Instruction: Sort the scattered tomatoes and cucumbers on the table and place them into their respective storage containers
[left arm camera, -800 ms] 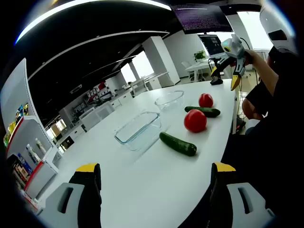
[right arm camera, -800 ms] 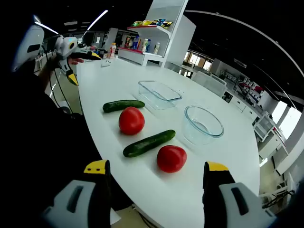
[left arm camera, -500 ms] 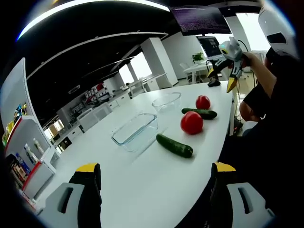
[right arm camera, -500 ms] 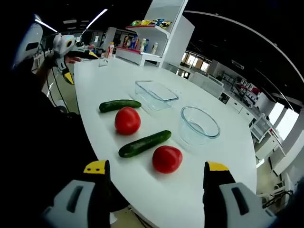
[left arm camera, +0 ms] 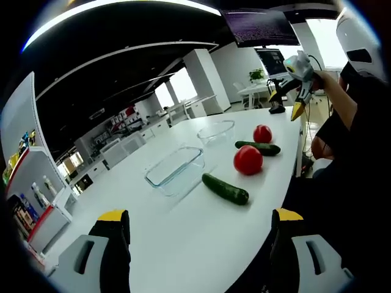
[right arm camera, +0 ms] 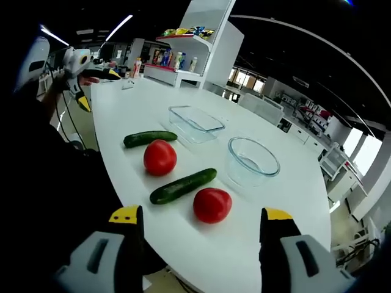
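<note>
Two tomatoes and two cucumbers lie loose on the white table (left arm camera: 183, 238). In the left gripper view a cucumber (left arm camera: 225, 188) is nearest, then a tomato (left arm camera: 248, 160), a second cucumber (left arm camera: 258, 147) and a second tomato (left arm camera: 263, 133). Behind them stand a rectangular glass dish (left arm camera: 176, 168) and a round glass bowl (left arm camera: 216, 130), both with nothing in them. My left gripper (left arm camera: 198, 244) is open above the near table, holding nothing. In the right gripper view my right gripper (right arm camera: 200, 241) is open just short of a tomato (right arm camera: 212, 204) and a cucumber (right arm camera: 182, 185).
The table's curved edge (right arm camera: 116, 165) runs along my dark-clothed body. A white shelf with bottles (right arm camera: 189, 55) stands beyond the far end. The other hand-held gripper (left arm camera: 296, 79) shows at the top right of the left gripper view, raised off the table.
Both views have shifted slightly with the hands. The tomatoes, cucumbers and glass containers lie where they were, and both grippers remain open.
</note>
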Motion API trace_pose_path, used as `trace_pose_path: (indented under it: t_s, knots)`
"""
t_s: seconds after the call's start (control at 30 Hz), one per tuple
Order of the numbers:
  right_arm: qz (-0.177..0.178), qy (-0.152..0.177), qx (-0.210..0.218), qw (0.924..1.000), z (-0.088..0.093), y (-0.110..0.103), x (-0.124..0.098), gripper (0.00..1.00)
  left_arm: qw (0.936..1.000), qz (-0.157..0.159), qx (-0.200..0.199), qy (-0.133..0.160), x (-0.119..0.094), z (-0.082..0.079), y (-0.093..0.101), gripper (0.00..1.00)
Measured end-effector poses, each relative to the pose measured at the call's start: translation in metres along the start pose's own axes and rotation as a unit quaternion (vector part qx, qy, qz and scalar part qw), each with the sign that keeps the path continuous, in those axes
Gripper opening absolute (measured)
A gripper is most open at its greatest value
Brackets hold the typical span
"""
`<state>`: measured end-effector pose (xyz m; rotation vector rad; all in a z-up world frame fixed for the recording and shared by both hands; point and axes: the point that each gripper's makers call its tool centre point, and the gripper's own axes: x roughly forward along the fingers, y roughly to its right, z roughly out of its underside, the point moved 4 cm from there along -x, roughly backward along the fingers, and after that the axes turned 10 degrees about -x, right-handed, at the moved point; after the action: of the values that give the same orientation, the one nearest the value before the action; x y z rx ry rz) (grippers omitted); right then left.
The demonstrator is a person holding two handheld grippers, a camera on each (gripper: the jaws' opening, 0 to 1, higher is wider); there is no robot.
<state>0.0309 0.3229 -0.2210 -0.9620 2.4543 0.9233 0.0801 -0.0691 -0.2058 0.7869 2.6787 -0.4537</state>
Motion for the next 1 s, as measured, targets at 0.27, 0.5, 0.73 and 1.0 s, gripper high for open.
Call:
trace_pose_path:
  t_s: [0.27,0.5,0.73,1.0]
  knots:
    - [0.002,-0.005,0.001,1.0000,0.004,0.000,0.000,0.73,1.0000,-0.004,0.002,-0.005,0.000,0.002,0.000,0.94]
    - [0.001,-0.005,-0.004,1.0000,0.002,0.000,0.000,0.72,1.0000,-0.005,0.005,-0.007,0.000,0.002,-0.001,0.94]
    - [0.003,-0.008,-0.003,1.0000,0.001,0.003,-0.002,0.72,0.9998,-0.007,0.000,-0.017,0.008,0.012,-0.002,0.95]
    - [0.001,-0.004,-0.010,0.9999,0.003,-0.002,-0.004,0.71,0.9993,-0.034,0.003,-0.012,0.005,0.006,-0.011,0.95]
